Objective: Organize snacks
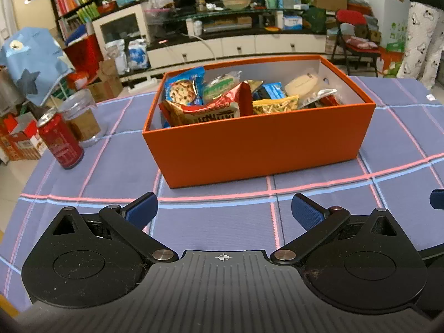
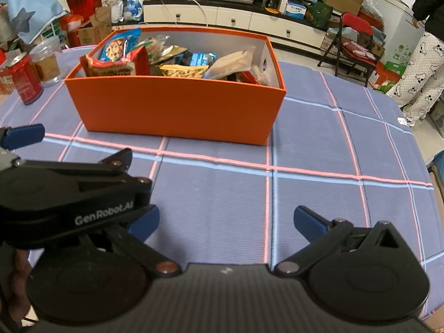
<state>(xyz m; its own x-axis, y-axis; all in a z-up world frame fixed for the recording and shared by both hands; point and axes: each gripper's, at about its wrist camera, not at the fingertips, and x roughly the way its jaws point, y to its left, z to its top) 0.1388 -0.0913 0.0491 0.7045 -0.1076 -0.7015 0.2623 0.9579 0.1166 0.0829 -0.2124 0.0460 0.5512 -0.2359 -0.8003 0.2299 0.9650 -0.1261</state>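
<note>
An orange box [image 1: 258, 141] stands on the blue checked tablecloth [image 1: 216, 227], filled with several snack packets: a cookie pack [image 1: 181, 90], a red packet [image 1: 213, 109] and a yellow fries packet [image 1: 274, 105]. It also shows in the right wrist view [image 2: 177, 105]. My left gripper [image 1: 224, 212] is open and empty, in front of the box. My right gripper [image 2: 226, 222] is open and empty, nearer the table's front. The left gripper's body [image 2: 69, 191] shows at the left of the right wrist view.
A red can [image 1: 59, 141] and a clear glass jar [image 1: 82, 118] stand left of the box. A person in patterned trousers [image 1: 421, 36] stands at the far right beyond the table. A red folding chair [image 1: 353, 38] and a TV cabinet [image 1: 236, 44] are behind.
</note>
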